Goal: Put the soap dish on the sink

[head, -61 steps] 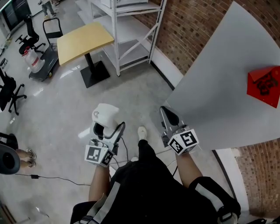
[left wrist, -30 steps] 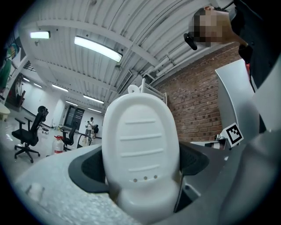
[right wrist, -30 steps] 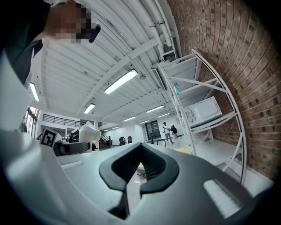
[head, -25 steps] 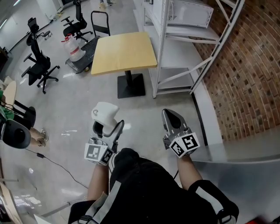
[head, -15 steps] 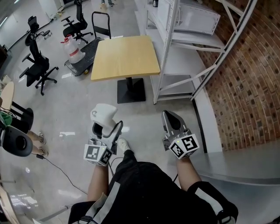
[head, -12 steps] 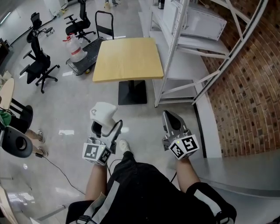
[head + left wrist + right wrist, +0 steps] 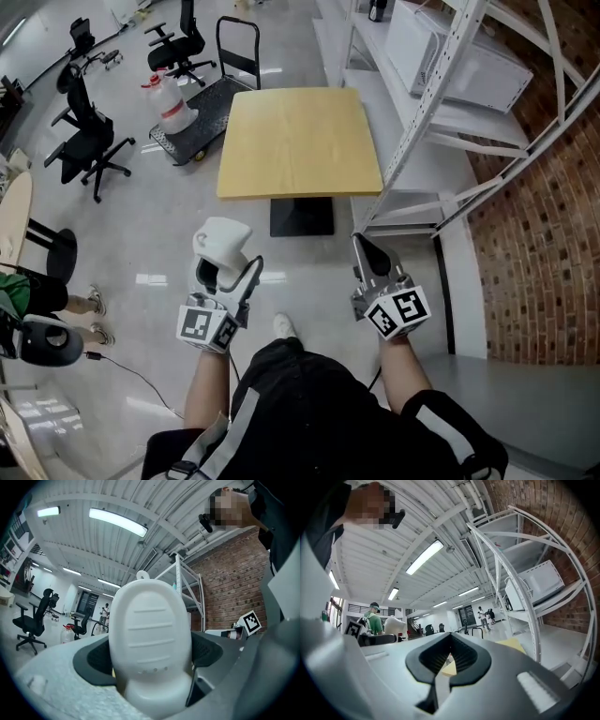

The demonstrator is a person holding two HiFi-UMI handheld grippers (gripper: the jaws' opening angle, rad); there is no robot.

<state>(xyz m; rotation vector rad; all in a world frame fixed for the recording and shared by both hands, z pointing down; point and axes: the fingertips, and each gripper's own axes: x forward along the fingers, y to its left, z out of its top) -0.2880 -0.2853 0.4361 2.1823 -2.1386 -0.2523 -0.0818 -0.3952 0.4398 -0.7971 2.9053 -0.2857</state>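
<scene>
The left gripper point(image 7: 224, 274) is clamped on the white soap dish point(image 7: 221, 244), which stands upright between its jaws. Gripper and dish are held over the floor on the near side of the yellow table point(image 7: 298, 141), off its near left corner. The right gripper point(image 7: 367, 253) has its jaws pressed together on nothing, off the table's near right corner. A white rack point(image 7: 441, 112) stands just right of the table.

White soap dish point(image 7: 222, 246), yellow table point(image 7: 298, 141), red-brown brick wall point(image 7: 544, 253).
</scene>
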